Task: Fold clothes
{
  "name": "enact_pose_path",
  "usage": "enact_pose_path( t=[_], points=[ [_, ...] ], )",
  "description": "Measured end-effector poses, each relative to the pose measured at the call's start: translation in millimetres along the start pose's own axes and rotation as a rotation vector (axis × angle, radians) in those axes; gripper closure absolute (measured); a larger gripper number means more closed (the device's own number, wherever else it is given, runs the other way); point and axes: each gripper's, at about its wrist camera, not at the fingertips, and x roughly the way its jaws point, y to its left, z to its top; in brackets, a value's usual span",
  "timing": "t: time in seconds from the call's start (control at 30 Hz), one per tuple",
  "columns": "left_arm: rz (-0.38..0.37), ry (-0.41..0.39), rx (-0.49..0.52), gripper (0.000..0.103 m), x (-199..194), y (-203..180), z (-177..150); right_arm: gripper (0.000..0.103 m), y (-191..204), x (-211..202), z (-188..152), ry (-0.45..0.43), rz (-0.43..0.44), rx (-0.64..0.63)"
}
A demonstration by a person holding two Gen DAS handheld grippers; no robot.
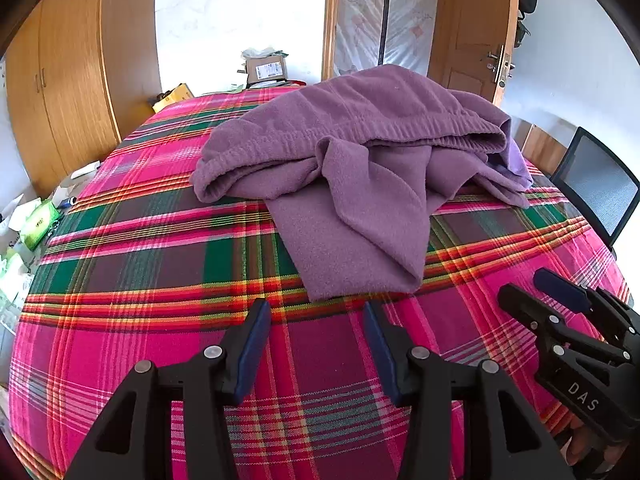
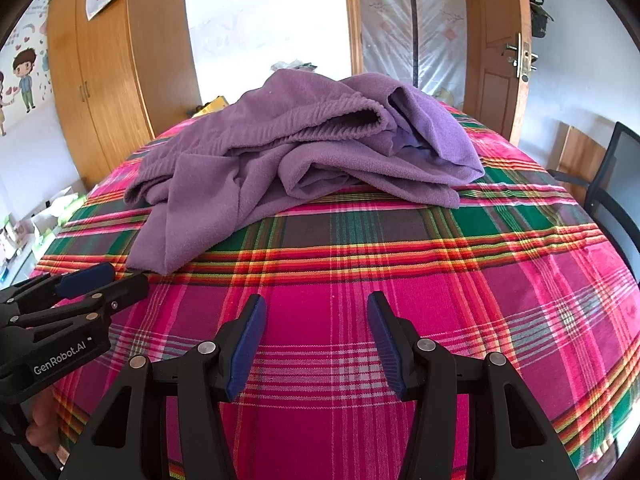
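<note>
Across the bed [image 1: 132,248], under its pink, green and red plaid cover, the only garment in play is a pair of purple fleece trousers [image 1: 352,168], lying crumpled toward the far half of the bed. Its ribbed elastic waistband [image 1: 360,132] runs along the far side of the heap and gapes open at one end, while one flat leg [image 1: 352,248] stretches from the heap toward the near edge of the bed. Beyond the bed stand a wooden wardrobe [image 1: 68,80] to one side and a door [image 1: 472,48] to the other.

Nearer than the trousers, both tools hover over bare cover. The left tongs [image 1: 316,344] are spread wide with nothing between them, their tips just short of the hem of that near leg. The right tongs [image 2: 316,340] are likewise spread and empty, well apart from the cloth, the heap lying beyond them.

Judging by this, the folding has not begun: this looks like the approach before a first grasp. The next move probably calls for bringing each pair of tongs onto an edge of the trousers, perhaps the near leg and the waistband, pinching only the intended layers, then lifting and drawing the garment flat before any fold.
</note>
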Motion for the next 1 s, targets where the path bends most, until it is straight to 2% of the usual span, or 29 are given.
enact_pose_path(
  t=[1.0],
  points=[
    [0.019, -0.005, 0.007, 0.054, 1.8, 0.6, 0.4, 0.048, -0.4, -2.0, -0.7, 0.004, 0.000, -0.007]
  ],
)
